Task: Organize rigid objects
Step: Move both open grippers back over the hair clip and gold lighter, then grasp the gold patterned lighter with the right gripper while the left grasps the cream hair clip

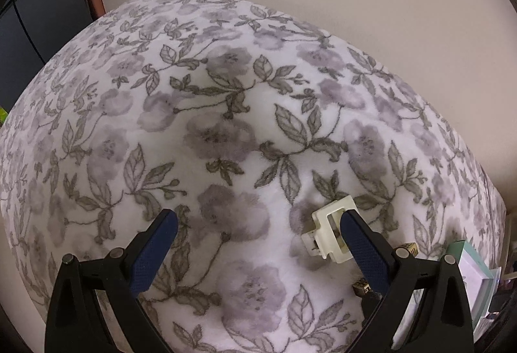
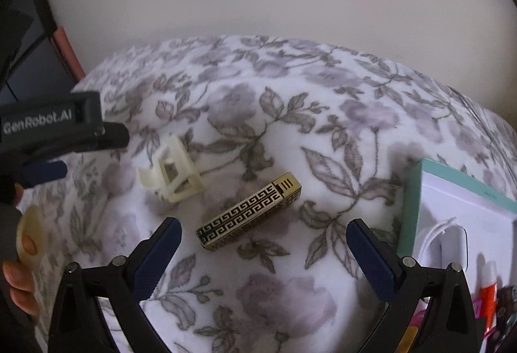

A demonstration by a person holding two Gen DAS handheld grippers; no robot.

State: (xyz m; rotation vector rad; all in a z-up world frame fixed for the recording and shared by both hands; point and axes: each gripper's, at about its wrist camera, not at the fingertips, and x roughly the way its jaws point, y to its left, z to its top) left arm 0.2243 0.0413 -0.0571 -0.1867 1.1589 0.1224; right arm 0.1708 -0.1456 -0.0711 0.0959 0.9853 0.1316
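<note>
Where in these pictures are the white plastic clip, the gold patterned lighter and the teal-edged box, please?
white plastic clip (image 2: 171, 177): right wrist view, on its open square frame.
gold patterned lighter (image 2: 248, 211): right wrist view, on the middle of its patterned side.
teal-edged box (image 2: 409, 207): right wrist view, on its teal left wall.

The floral blanket (image 2: 265, 114) is soft, fuzzy cloth, matt with a short nap. On it, the cream clip (image 2: 171, 175) looks like smooth, dull plastic; just right of the clip, the patterned bar (image 2: 248, 212) has a brassy, faintly shiny metal look. Both grippers' finger pads (image 2: 155, 259) are matt, finely textured blue on smooth black plastic frames
</note>
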